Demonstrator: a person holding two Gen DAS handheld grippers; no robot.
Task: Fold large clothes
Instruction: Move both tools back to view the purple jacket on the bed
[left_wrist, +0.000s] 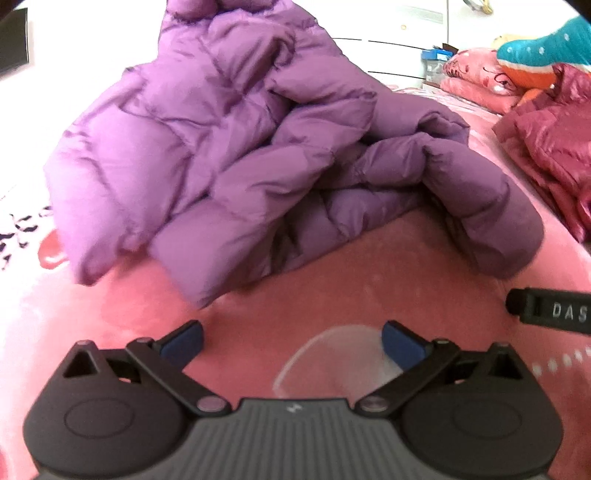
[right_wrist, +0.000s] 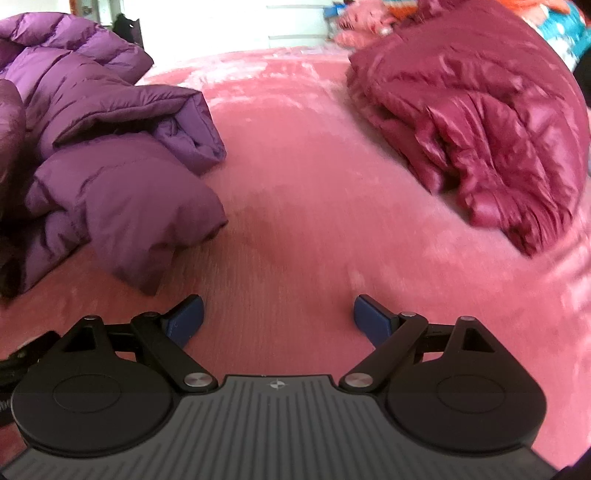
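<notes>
**Both jaws spread wide, neither holding cloth**

Jaws on the left gripper (left_wrist: 291, 341) stood well apart above bare pink bedcover (left_wrist: 369, 280), gripping nothing. Just ahead of them lay the purple puffer jacket (left_wrist: 236, 147), heaped and creased, one sleeve end reaching toward the camera. A dark red jacket (left_wrist: 550, 147) sat bunched at the far right, with a pink pillow (left_wrist: 476, 81) and a teal plush toy (left_wrist: 543, 48) behind it.

The right gripper (right_wrist: 279, 317) likewise had its jaws apart over the bedcover, empty. From its view the purple jacket lay to the left, near but not touching the blue pads (right_wrist: 184, 319), and the dark red jacket was well apart on the right.
</notes>
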